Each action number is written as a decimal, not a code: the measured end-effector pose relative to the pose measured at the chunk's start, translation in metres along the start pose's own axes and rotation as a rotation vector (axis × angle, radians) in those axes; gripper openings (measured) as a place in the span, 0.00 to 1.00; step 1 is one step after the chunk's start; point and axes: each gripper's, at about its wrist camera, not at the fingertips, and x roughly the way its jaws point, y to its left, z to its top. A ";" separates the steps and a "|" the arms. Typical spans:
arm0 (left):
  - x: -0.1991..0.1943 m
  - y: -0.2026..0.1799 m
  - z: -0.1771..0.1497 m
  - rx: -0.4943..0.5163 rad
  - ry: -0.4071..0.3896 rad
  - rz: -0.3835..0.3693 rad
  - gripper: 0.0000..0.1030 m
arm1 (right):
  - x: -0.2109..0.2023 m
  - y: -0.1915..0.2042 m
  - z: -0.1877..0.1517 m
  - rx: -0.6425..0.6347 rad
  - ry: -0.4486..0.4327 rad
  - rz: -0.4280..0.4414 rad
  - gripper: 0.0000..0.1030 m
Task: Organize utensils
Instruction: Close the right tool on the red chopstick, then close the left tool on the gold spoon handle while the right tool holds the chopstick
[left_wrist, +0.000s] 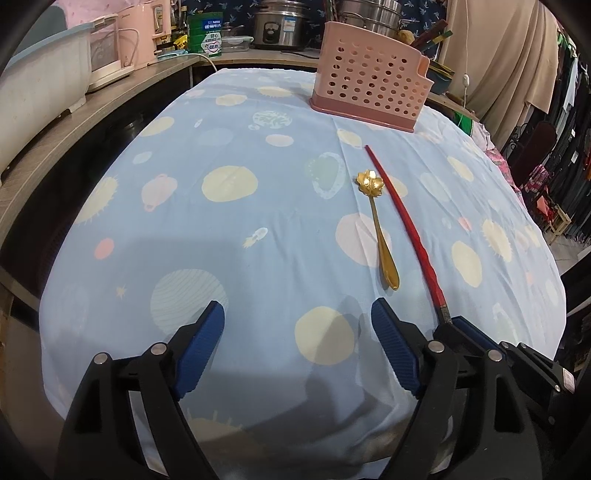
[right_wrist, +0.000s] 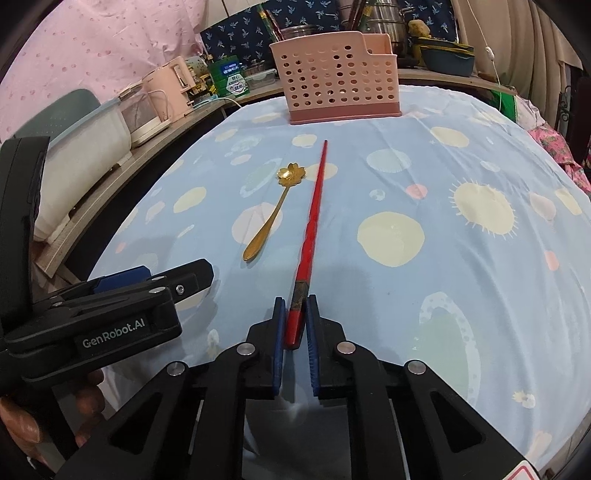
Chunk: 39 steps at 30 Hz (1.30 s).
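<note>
A desk (left_wrist: 258, 122) draped in a pale blue planet-print cloth carries everything, with the perforated pink plastic utensil holder (right_wrist: 334, 83) upright at its far edge, presumably the destination. The long red chopstick (right_wrist: 314, 206) lies pointing toward it, its near end pinched between the right gripper (right_wrist: 295, 321) fingers. The flower-bowled gold metal spoon (left_wrist: 376, 225) lies just beside it, untouched, while the left gripper (left_wrist: 295, 325) hovers with fingers wide and empty.
</note>
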 end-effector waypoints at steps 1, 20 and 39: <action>0.000 0.000 0.000 -0.001 0.001 -0.001 0.76 | 0.000 -0.002 0.000 0.008 -0.001 0.003 0.08; 0.009 -0.035 0.016 0.044 0.003 -0.066 0.76 | -0.012 -0.045 0.007 0.141 -0.056 -0.051 0.07; 0.023 -0.053 0.019 0.115 0.005 -0.055 0.10 | -0.010 -0.052 0.006 0.164 -0.050 -0.045 0.07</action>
